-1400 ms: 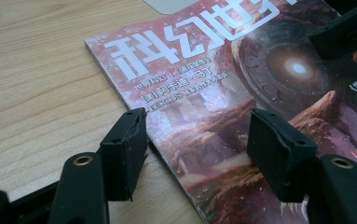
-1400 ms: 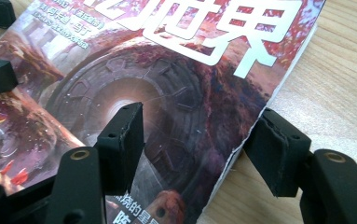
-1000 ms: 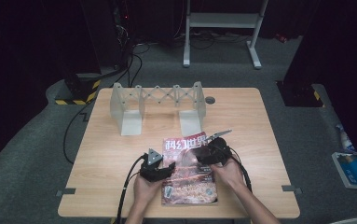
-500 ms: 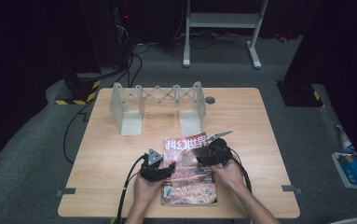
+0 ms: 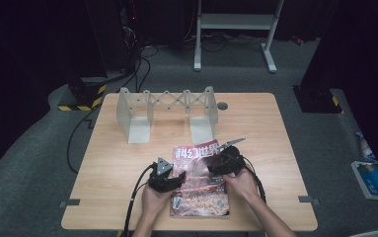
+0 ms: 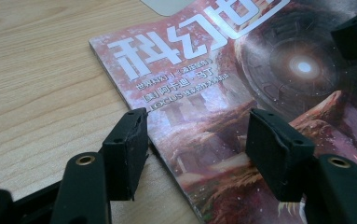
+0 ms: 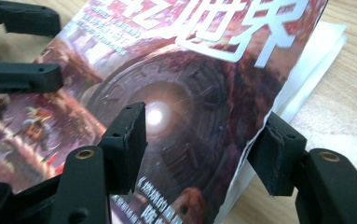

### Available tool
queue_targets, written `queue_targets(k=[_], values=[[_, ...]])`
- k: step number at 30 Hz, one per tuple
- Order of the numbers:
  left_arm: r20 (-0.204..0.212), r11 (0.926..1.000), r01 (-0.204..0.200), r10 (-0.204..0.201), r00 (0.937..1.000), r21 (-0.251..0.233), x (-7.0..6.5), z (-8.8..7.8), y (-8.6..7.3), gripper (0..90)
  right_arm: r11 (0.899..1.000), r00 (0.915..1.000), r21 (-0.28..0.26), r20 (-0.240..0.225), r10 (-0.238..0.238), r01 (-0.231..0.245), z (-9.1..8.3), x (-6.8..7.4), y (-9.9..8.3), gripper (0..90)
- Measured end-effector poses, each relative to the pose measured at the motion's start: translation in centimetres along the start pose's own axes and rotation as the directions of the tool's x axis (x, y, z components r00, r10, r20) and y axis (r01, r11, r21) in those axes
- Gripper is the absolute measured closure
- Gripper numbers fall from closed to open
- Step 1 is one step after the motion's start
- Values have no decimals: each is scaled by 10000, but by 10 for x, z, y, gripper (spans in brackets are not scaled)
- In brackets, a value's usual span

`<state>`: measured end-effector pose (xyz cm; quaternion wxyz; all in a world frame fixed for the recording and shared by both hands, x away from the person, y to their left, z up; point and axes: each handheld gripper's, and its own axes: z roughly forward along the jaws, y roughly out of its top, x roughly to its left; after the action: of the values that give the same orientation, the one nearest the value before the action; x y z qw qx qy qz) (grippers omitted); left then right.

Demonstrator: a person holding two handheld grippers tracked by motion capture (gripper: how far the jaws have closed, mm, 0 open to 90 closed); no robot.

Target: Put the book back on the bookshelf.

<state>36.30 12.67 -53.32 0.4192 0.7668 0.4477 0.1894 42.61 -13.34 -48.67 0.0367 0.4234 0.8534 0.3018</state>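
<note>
A magazine with a red cover and white Chinese title lies on the wooden table near its front edge. My left gripper is at the magazine's left edge. Its jaws stand open astride the spine, one on the table side and one over the cover. My right gripper sits over the right half of the magazine. Its jaws have just been closing a little, with the lifted cover edge between them, and they are still wide apart. White inner pages show under that raised edge.
A grey expanding rack stands upright at the back of the table, with a small grey disc beside it. Cables trail from both grippers toward the front edge. Beyond the table are dark floor and a white stand.
</note>
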Motion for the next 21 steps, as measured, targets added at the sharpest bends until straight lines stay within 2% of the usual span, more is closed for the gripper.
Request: queue_targets(k=[2, 10, 21], values=[[2, 10000, -1, 1, 10000, 1, 0, 0, 0, 390, 9999, 9996, 70, -249, 131, -129, 0, 1, -1, 423], [5, 10000, -5, 5, 10000, 7, 0, 0, 0, 389, 9999, 9997, 95, -207, 138, -136, 9, 5, 4, 425], [36, 10000, 24, -24, 10000, 21, 0, 0, 0, 389, 9995, 9998, 275, -172, -119, 123, 11, 8, 1, 452]])
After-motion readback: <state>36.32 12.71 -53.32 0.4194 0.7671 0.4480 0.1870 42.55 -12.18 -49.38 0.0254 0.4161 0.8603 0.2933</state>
